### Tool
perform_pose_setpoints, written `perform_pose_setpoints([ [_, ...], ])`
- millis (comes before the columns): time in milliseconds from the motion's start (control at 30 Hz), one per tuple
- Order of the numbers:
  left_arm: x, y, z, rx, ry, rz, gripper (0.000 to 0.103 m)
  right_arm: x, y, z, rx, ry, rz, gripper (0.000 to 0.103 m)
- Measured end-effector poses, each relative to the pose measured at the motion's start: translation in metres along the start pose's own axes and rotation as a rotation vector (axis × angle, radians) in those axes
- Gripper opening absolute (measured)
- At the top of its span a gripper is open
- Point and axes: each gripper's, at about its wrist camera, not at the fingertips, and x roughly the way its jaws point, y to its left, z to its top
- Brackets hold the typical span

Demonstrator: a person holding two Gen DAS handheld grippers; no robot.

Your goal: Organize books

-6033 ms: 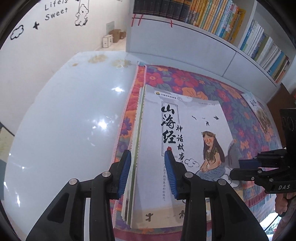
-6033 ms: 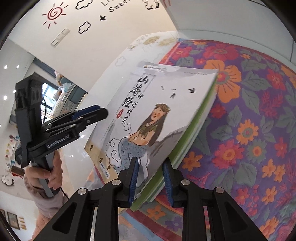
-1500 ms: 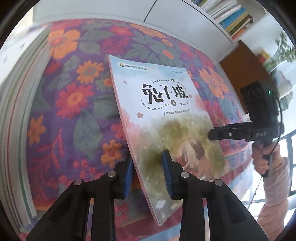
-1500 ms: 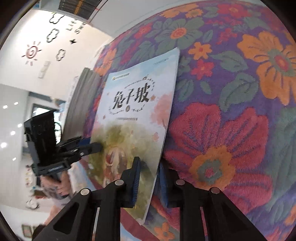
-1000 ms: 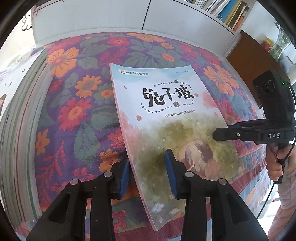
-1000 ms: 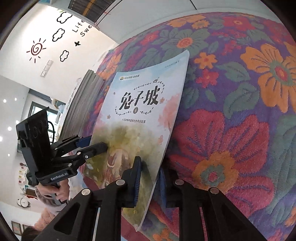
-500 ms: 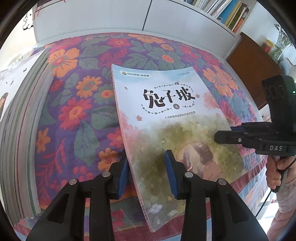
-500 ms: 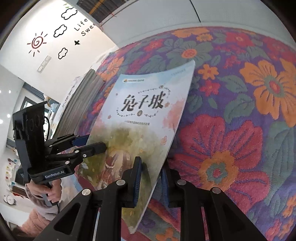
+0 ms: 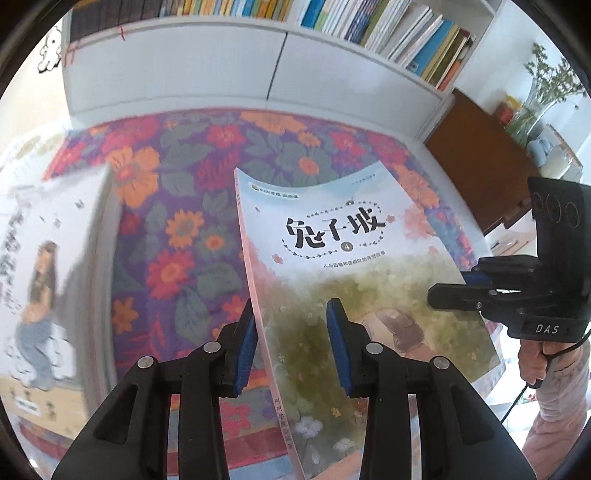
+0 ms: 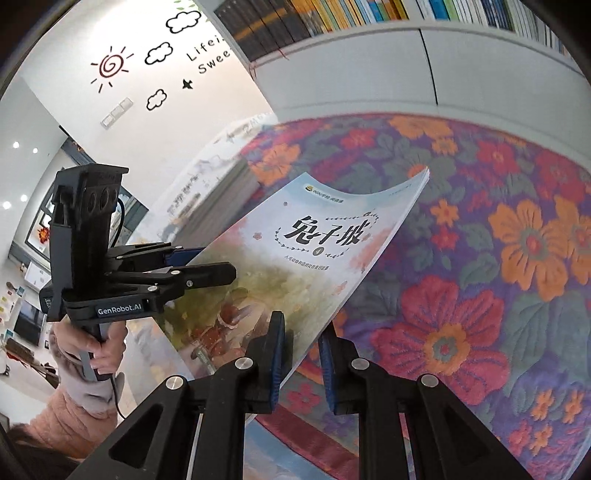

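Both grippers grip one thin book (image 9: 343, 266) – it hangs above the floral cloth (image 9: 177, 229) at frame centre, its far edge sagging; left gripper (image 9: 291, 343) closing on the spine edge, right gripper (image 10: 301, 354) clamped on the opposite edge – a book stack (image 9: 44, 280) sits lower left

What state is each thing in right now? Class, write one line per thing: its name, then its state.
Thin book: lifted off the cloth, tilted, top edge curling.
Left gripper: closing on the book's spine edge.
Right gripper: shut on the book's opposite edge.
Stack of books: lying flat, beside the thin book.
Flowered cloth: spread flat.
Shelf books: standing in rows.
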Motion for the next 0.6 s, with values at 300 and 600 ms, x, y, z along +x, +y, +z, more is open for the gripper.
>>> perform_pose_setpoints([
  [300,-0.073,0.033,0.030,-0.014,-0.103,0.039,0.032,-0.015,0.063,0.051,-0.076,-0.054,0.000,0.017],
  [600,-0.129,0.117,0.035,-0.060,-0.144,0.116,0.032,0.020,0.152,0.104,-0.199,-0.056,0.074,0.019],
])
